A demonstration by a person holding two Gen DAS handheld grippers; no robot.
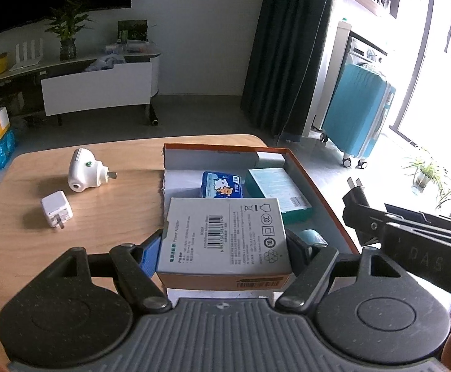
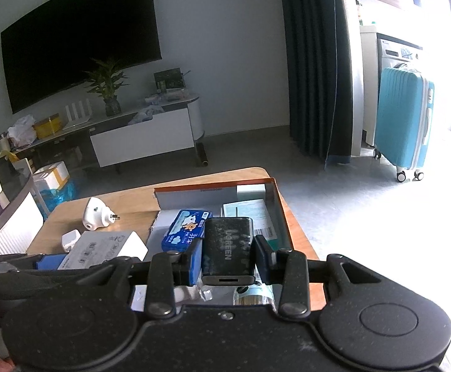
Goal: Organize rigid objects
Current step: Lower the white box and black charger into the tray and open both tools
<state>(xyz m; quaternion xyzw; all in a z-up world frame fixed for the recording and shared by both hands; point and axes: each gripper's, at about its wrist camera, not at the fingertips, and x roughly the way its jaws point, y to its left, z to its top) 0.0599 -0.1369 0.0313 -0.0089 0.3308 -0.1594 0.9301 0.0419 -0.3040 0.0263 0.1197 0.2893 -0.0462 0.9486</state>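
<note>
Clamped between the blue pads of the left gripper (image 1: pixel 224 248) is a grey-and-orange cardboard power-adapter box (image 1: pixel 225 241), its long axis running forward from the jaws and its far end reaching over the near edge of the orange-rimmed open cardboard tray (image 1: pixel 306 170). Just ahead of that box, inside the tray, lie a blue cartoon-printed tissue pack (image 1: pixel 222 186) and a teal flat carton (image 1: pixel 278 192). The right gripper (image 2: pixel 228 255) is closed on a black rectangular charger (image 2: pixel 228 248), also lengthwise, held above the tray's near right part. Both grippers tilt downward toward the tray, side by side. Left of the jaws, on the wooden table (image 1: pixel 107 204), a white cube plug (image 1: pixel 56 208) and a white rounded plug-in device (image 1: pixel 84 170) remain outside the tray.
</note>
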